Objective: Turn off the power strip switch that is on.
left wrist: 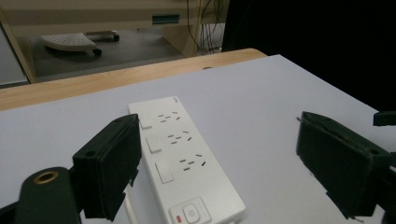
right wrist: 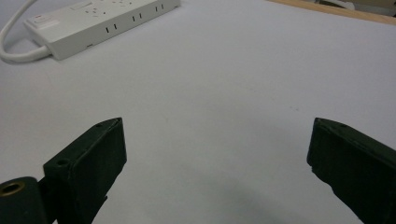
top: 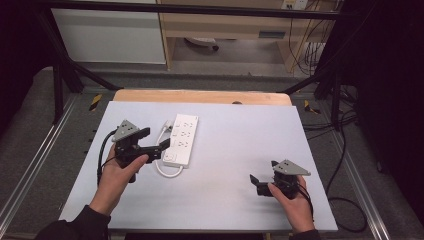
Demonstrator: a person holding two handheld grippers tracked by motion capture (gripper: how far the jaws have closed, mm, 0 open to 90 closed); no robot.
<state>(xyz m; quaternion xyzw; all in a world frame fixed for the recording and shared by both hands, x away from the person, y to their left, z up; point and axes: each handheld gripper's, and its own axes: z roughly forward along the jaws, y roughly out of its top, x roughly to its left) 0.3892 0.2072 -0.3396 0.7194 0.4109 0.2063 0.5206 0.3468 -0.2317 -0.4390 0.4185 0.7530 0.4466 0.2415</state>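
Note:
A white power strip [top: 182, 139] with several sockets and switches lies left of centre on the pale mat [top: 240, 135]. Its white cord [top: 167, 173] loops out from the near end. My left gripper [top: 152, 141] hovers at the strip's near left side, open. In the left gripper view the strip [left wrist: 182, 163] lies between the wide-apart jaws, its power button [left wrist: 191, 213] nearest; my left gripper [left wrist: 218, 135] holds nothing. My right gripper [top: 263, 171] sits at the front right of the mat, open and empty. In the right gripper view it [right wrist: 217, 130] faces bare mat, with the strip [right wrist: 102, 18] far off.
The mat covers a wooden table whose back edge [top: 200, 96] shows beyond it. Black frame posts [top: 60, 75] stand at both back corners. Cables [top: 345, 200] lie on the floor to the right. A wooden cabinet [top: 225, 25] stands behind.

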